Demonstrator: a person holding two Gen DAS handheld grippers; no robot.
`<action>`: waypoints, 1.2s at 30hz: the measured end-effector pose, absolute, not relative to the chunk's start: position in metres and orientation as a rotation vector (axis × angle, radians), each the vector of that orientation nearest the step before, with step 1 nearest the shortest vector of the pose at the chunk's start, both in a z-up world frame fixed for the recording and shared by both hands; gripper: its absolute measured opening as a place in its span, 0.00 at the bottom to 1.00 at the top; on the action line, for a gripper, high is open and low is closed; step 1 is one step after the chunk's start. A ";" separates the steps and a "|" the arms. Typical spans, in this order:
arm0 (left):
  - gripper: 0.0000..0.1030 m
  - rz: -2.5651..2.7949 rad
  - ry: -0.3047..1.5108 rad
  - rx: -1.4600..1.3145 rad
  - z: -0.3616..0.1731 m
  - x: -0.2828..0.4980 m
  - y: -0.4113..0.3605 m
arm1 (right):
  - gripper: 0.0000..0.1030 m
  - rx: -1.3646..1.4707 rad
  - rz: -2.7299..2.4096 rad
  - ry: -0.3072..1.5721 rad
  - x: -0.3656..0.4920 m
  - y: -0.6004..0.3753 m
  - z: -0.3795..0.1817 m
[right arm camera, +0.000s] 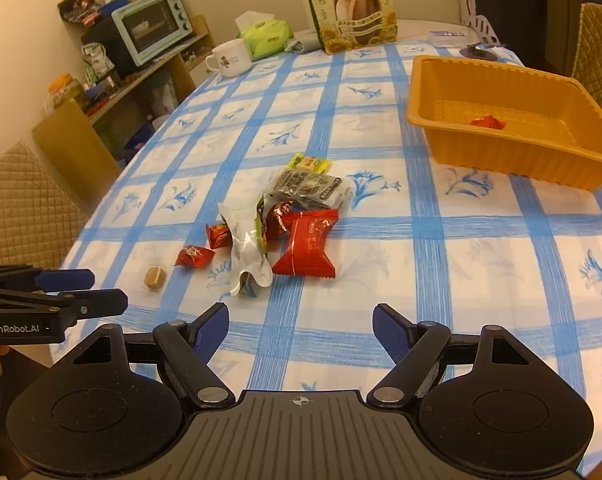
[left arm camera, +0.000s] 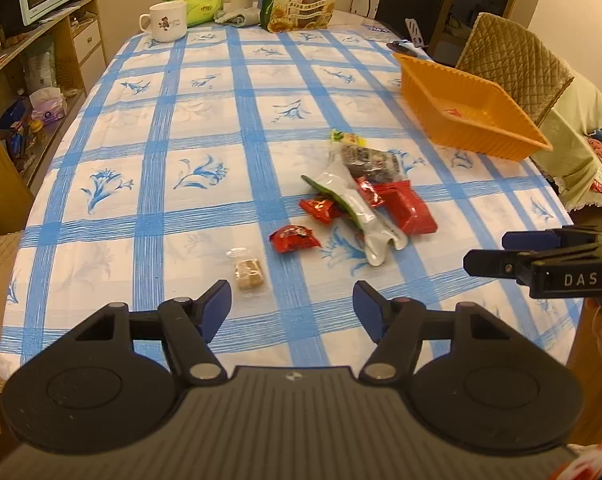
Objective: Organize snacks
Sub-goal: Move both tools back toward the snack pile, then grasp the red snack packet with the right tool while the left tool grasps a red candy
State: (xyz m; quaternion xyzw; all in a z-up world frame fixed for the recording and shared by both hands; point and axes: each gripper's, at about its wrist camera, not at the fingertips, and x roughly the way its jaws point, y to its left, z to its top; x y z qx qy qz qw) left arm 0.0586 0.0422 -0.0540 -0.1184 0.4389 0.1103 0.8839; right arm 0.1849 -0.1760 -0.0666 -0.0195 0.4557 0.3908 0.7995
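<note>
Hovering both grippers spread and empty, we keep the left gripper just short of the brown clear-wrapped sweet; loose snacks lie ahead of the right gripper, the orange basket beyond, ready for dropping.

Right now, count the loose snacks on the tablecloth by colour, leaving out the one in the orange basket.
Red wrappers: 4
Silver pouch: 1
Grey packet: 1
Yellow-green packet: 1
Tan sweet: 1
Total: 8
</note>
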 end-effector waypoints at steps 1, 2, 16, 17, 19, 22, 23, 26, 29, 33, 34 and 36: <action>0.60 0.231 0.912 -0.248 -0.055 0.059 0.044 | 0.77 -0.045 0.837 0.972 0.187 -0.173 -0.068; 0.60 0.235 0.910 -0.247 -0.055 0.060 0.046 | 0.77 -0.048 0.836 0.964 0.189 -0.171 -0.069; 0.59 0.295 0.880 -0.217 -0.055 0.074 0.069 | 0.57 -0.110 0.828 0.905 0.224 -0.128 -0.082; 0.59 0.296 0.879 -0.217 -0.056 0.075 0.070 | 0.54 -0.115 0.831 0.905 0.226 -0.125 -0.083; 0.59 0.298 0.881 -0.217 -0.056 0.076 0.071 | 0.51 -0.130 0.832 0.908 0.229 -0.119 -0.086; 0.59 0.299 0.882 -0.217 -0.057 0.077 0.072 | 0.47 -0.147 0.832 0.917 0.233 -0.112 -0.092; 0.59 0.299 0.883 -0.217 -0.058 0.077 0.073 | 0.45 -0.152 0.828 0.922 0.234 -0.110 -0.094; 0.59 0.297 0.887 -0.215 -0.060 0.080 0.074 | 0.43 -0.163 0.824 0.940 0.238 -0.106 -0.100; 0.59 0.292 0.890 -0.207 -0.062 0.082 0.075 | 0.41 -0.169 0.823 0.954 0.240 -0.103 -0.105; 0.59 0.275 0.902 -0.191 -0.066 0.088 0.074 | 0.36 -0.182 0.824 0.966 0.242 -0.101 -0.110; 0.59 0.269 0.905 -0.186 -0.068 0.089 0.073 | 0.34 -0.184 0.825 0.968 0.242 -0.101 -0.111; 0.59 0.255 0.912 -0.173 -0.070 0.092 0.071 | 0.27 -0.190 0.825 0.968 0.242 -0.102 -0.113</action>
